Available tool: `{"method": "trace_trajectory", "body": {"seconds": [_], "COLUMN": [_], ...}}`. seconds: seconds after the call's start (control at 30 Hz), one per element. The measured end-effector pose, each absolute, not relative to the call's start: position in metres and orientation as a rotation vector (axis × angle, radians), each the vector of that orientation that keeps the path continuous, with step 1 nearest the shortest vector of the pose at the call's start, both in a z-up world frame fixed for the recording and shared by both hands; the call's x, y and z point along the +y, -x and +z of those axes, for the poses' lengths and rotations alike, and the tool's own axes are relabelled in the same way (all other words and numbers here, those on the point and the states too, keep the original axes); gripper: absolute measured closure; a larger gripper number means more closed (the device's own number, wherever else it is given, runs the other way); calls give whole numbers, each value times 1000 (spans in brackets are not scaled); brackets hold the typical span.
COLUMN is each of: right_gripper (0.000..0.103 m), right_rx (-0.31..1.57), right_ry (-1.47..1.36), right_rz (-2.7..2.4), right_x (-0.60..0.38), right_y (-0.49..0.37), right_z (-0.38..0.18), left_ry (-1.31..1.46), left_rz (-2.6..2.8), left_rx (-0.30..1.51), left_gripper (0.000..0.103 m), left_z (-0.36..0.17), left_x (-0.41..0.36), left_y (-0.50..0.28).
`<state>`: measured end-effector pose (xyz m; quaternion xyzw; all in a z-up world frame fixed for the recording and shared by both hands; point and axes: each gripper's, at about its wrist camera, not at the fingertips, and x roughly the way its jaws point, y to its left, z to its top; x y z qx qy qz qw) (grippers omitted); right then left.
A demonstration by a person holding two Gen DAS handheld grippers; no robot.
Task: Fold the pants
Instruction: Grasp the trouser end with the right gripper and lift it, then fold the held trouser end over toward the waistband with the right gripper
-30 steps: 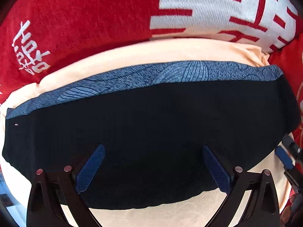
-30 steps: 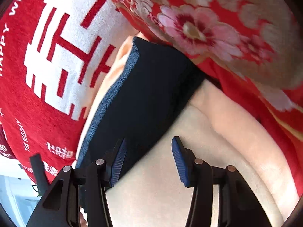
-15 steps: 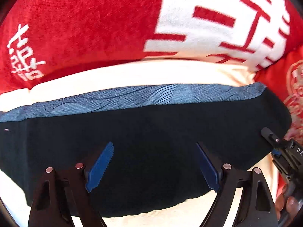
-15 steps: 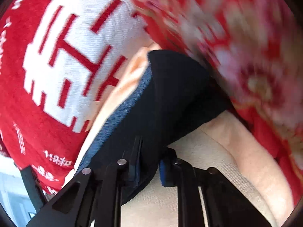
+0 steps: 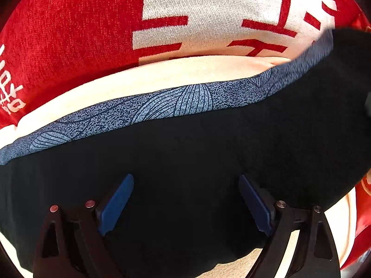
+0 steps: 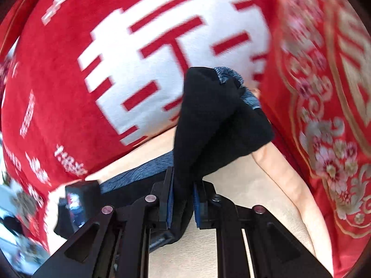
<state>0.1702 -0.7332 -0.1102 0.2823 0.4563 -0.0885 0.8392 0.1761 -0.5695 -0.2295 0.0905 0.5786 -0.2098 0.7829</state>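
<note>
The pants [image 5: 185, 153] are black with a blue patterned band [image 5: 143, 113] along the far edge. They lie on a cream cushion [image 5: 162, 76]. My left gripper [image 5: 185, 199] is open, its blue pads over the black cloth near the front edge, holding nothing. My right gripper [image 6: 182, 199] is shut on the right end of the pants [image 6: 215, 115] and holds it lifted, so the cloth stands up in front of the camera. In the left wrist view that raised end [image 5: 343, 74] rises at the right.
A red pillow with large white characters [image 5: 208, 11] stands behind the cushion and also shows in the right wrist view [image 6: 139, 58]. A red floral pillow with gold trim [image 6: 324, 115] stands at the right. The left gripper's body [image 6: 76, 199] shows at lower left.
My right gripper closed on the right end of the pants and lifted it up and leftward. My left gripper stayed open over the cloth, shifting slightly.
</note>
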Motion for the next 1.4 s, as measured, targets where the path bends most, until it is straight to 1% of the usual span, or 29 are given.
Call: {"method": "trace_trajectory", "body": {"seconds": [0.13,0.2,0.37,0.47,0.6,0.63,0.7,0.73,0.77,0.8,0.83,0.87,0.9,0.97,1.0,1.03,1.07,1.13,1.23,1.4], "right_gripper": [88,88,87,87,86,82,80,80,78,69,54,48,47,47,47,47,47,47,47,47], "right_rx": [976,973,982,1017,1127,1185,1300,1318,1295,1274,1270,1276,1280,1284,1282,1279,1276,1257,1243,1229], "right_ry": [-470,-428,-295,-213,-77,0,168,265,344,398,387,324,237,-74,-229,-438,-575,-848,-1071,-1231], "right_rz": [-156,-148,-81,-14,91,117,110,88,75,71,88,108,129,183,196,190,178,145,130,109], "right_x": [-693,-676,-610,-563,-482,-456,-420,-407,-396,-389,-387,-390,-395,-418,-432,-448,-456,-474,-476,-478], "right_y": [-182,-187,-205,-215,-228,-230,-228,-224,-220,-217,-213,-211,-209,-207,-206,-208,-209,-211,-212,-208], "right_z": [-93,-85,-69,-73,-110,-133,-175,-188,-189,-185,-177,-168,-157,-136,-132,-132,-136,-156,-186,-210], "left_ry": [-200,-179,-106,-112,-115,-119,-115,-96,-75,-59,-55,-65,-81,-120,-117,-99,-87,-49,-62,-59], "left_rz": [-517,-547,-475,-393,-256,-215,-157,-141,-133,-133,-139,-148,-157,-173,-171,-158,-150,-150,-149,-156], "left_rx": [1254,1273,1226,1209,1232,1247,1278,1283,1281,1275,1271,1274,1286,1342,1343,1321,1326,1344,1345,1338], "left_gripper": [10,10,10,10,10,10,10,10,10,10,10,10,10,10,8,5,3,2,2,2], "left_z": [-228,-219,-186,-177,-186,-192,-202,-203,-202,-200,-197,-197,-200,-214,-218,-220,-221,-224,-223,-218], "left_x": [-570,-553,-464,-397,-315,-298,-269,-256,-247,-242,-242,-244,-250,-257,-257,-254,-252,-248,-248,-248], "left_y": [-174,-178,-185,-195,-210,-213,-216,-216,-217,-216,-213,-211,-210,-206,-203,-204,-204,-206,-206,-200]}}
